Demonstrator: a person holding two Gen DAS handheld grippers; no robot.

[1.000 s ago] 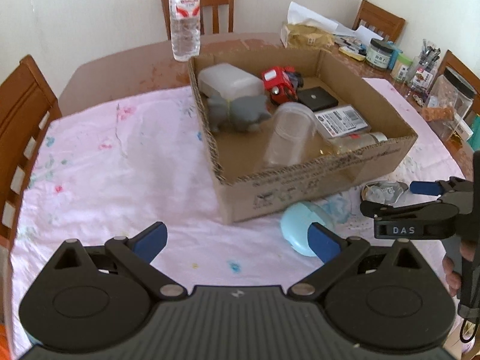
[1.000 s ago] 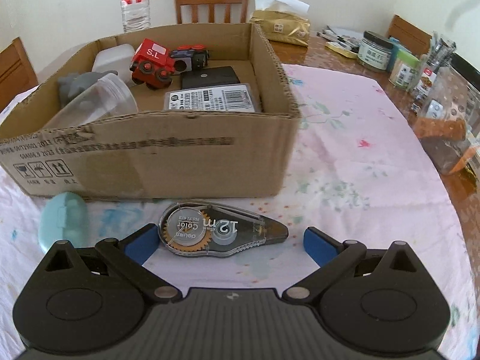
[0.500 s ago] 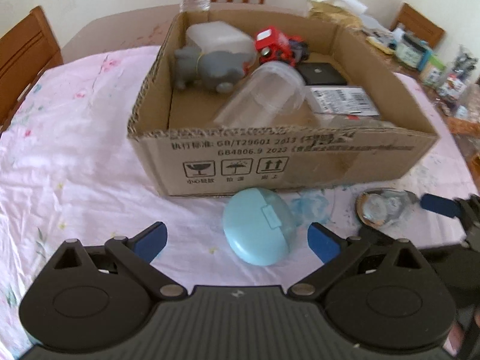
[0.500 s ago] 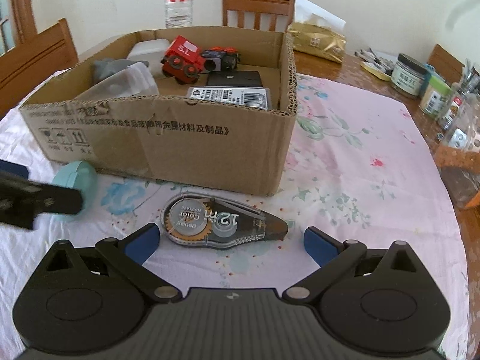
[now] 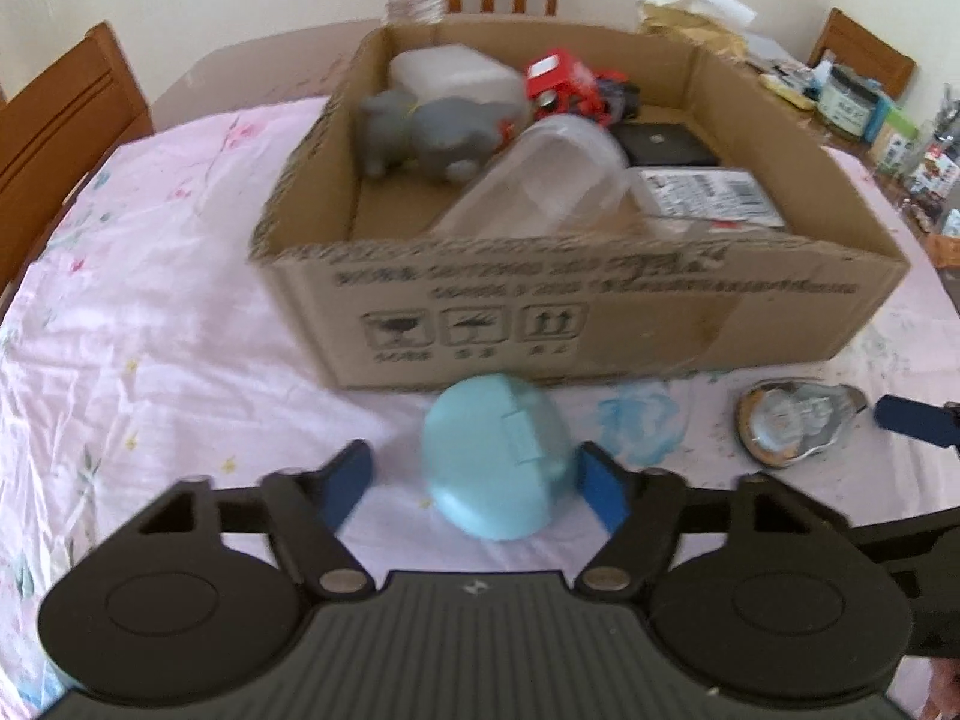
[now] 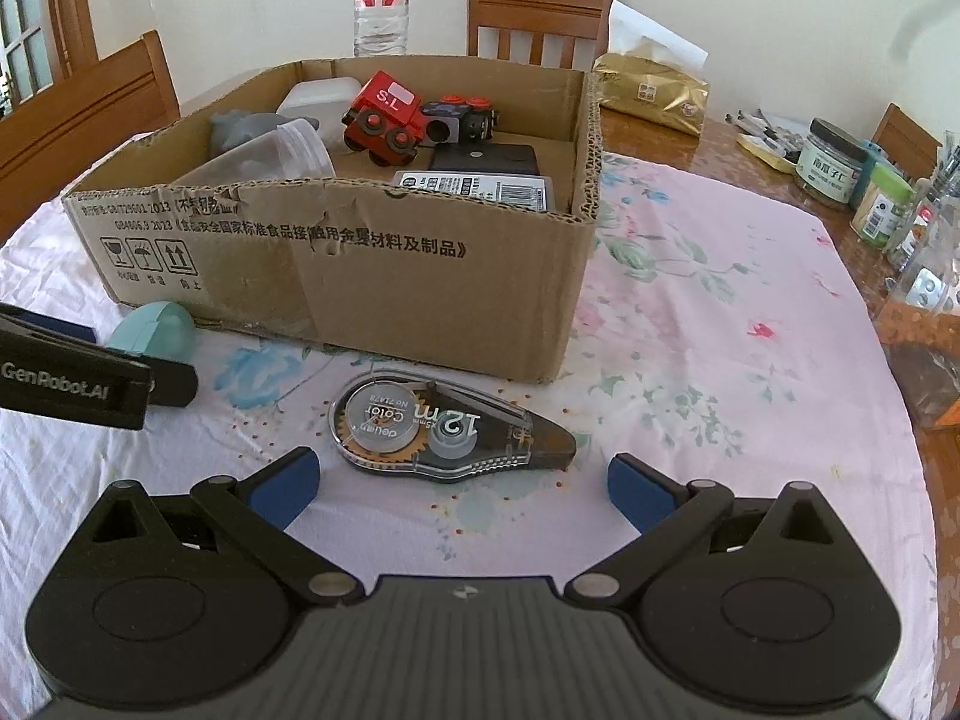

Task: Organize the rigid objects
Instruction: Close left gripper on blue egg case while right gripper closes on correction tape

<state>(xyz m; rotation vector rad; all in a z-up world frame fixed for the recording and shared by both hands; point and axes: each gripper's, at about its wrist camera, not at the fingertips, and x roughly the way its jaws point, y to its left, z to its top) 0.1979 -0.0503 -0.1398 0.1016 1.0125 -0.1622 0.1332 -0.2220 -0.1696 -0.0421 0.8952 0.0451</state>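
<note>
A light blue round case (image 5: 495,456) lies on the tablecloth in front of the cardboard box (image 5: 600,324). My left gripper (image 5: 477,483) is open with the case between its fingers; the right pad is near the case, the left one apart. A correction tape dispenser (image 6: 447,429) lies just ahead of my right gripper (image 6: 462,483), which is open and empty. The box (image 6: 360,276) holds a red toy train (image 6: 384,117), a grey toy animal (image 5: 426,132), a clear jar (image 5: 540,180), a white container and flat packs. The case also shows in the right wrist view (image 6: 155,330).
A water bottle (image 6: 379,0) stands behind the box. Jars and clutter (image 6: 858,174) line the table's right side, with a gold bag (image 6: 651,93) at the back. Wooden chairs (image 6: 78,120) surround the table. The pink floral cloth (image 6: 720,312) lies right of the box.
My left gripper swung right and came forward around the blue case, its fingers narrowing. The right gripper pulled back slightly from the tape dispenser.
</note>
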